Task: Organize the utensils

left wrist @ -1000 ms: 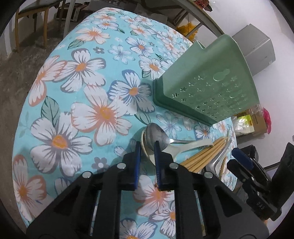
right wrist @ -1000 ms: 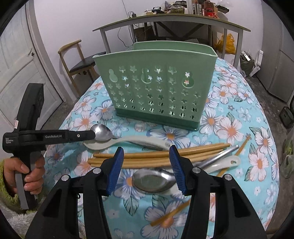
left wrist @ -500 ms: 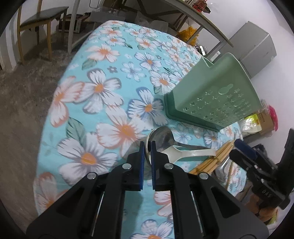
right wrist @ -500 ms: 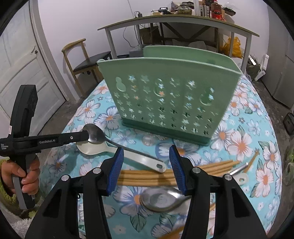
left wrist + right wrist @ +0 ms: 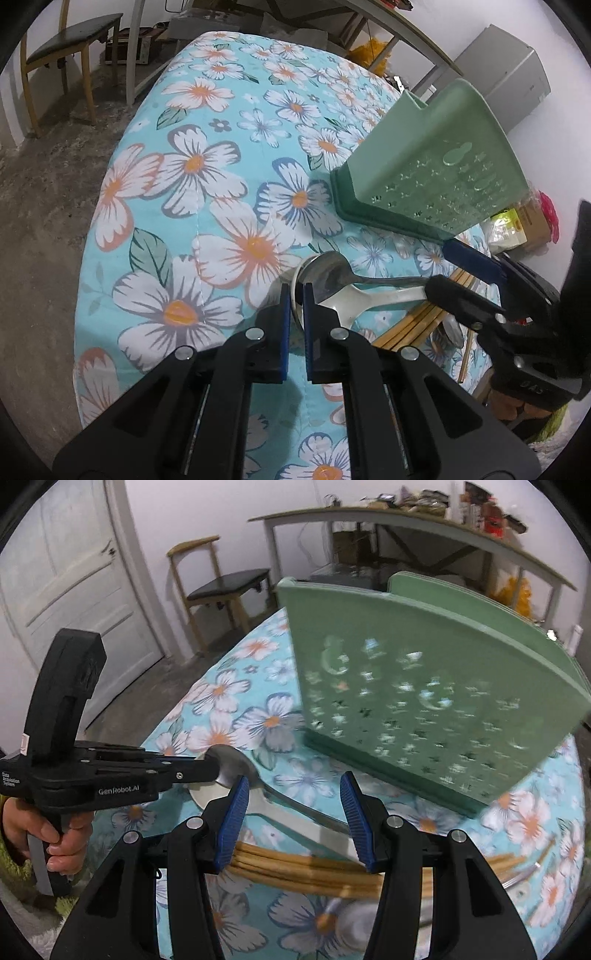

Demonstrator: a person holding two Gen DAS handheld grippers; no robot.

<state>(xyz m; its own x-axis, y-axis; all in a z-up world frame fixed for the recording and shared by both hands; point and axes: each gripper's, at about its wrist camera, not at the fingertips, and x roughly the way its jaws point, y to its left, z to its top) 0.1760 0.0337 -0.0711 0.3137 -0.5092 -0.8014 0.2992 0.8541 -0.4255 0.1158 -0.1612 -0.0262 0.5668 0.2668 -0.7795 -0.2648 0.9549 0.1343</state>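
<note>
Floral tablecloth [image 5: 207,173], left gripper [image 5: 294,295] pinching metal spoon [image 5: 325,269] bowl, right gripper [image 5: 293,805] spread wide, empty

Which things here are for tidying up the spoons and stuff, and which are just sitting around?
For the job:
- metal spoon, pinched in the left tongs
- white spoon under it
- chopsticks
- green holder
- right tongs, open

Just sitting around:
- chair
- door
- long table at the back
</note>
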